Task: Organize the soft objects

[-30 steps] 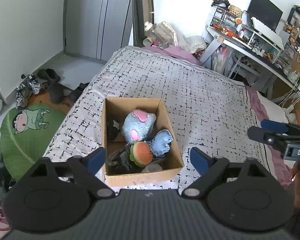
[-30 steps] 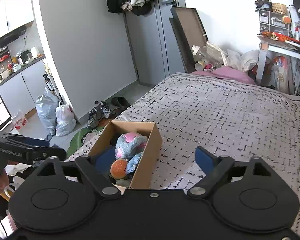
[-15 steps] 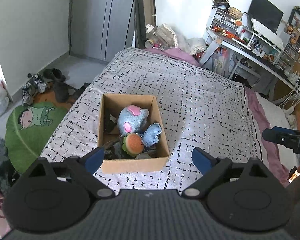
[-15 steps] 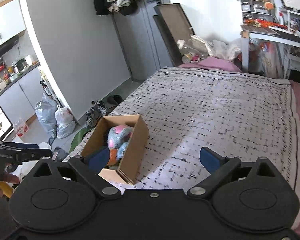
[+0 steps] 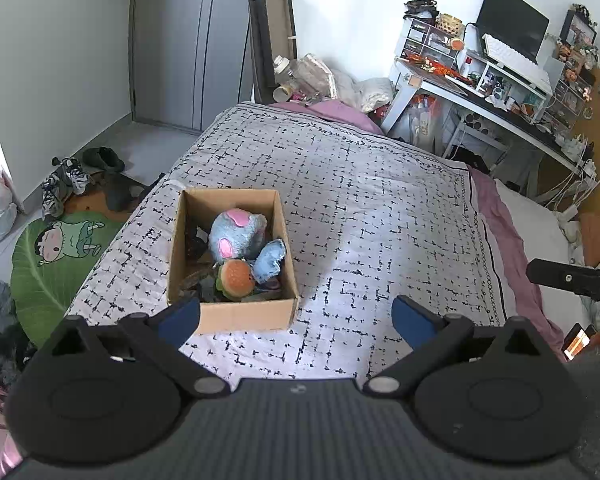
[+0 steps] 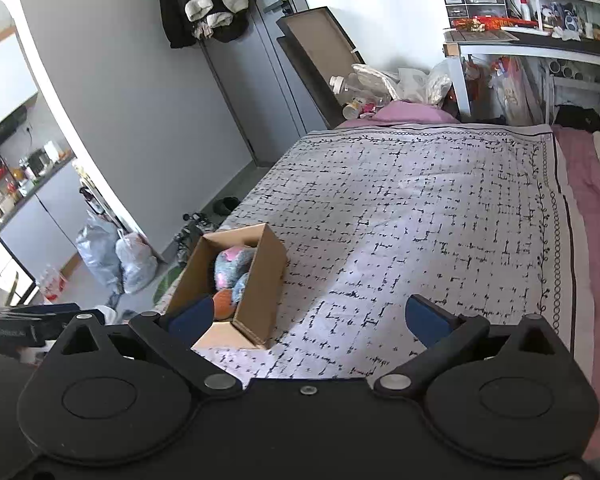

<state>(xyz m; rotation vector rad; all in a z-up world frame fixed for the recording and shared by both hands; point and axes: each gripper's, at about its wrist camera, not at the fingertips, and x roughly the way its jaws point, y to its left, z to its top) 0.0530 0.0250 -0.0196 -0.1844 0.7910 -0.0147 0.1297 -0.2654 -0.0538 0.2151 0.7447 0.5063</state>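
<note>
A cardboard box [image 5: 231, 318] stands on the patterned bedspread [image 5: 372, 208] near the bed's left edge. Inside lie a blue plush with pink patches [image 5: 236, 232], a burger plush [image 5: 235, 276] and a small blue plush piece [image 5: 270, 256], plus dark items I cannot make out. My left gripper [image 5: 296, 318] is open and empty, held above and just behind the box's near wall. My right gripper [image 6: 308, 316] is open and empty, to the right of the box [image 6: 260, 292], where the plush [image 6: 230, 266] shows over the rim.
A desk [image 5: 496, 96] crowded with small items stands at the far right. Shoes [image 5: 66, 184] and a green cartoon rug [image 5: 56, 256] lie on the floor left of the bed. Plastic bags [image 6: 116, 260] sit by the doorway. Pillows and bottles [image 5: 312, 80] crowd the bed's head.
Both grippers have pulled back and up from the box, which now looks smaller and farther. The right view has swung rightward over the bedspread. The box's contents have not moved.
</note>
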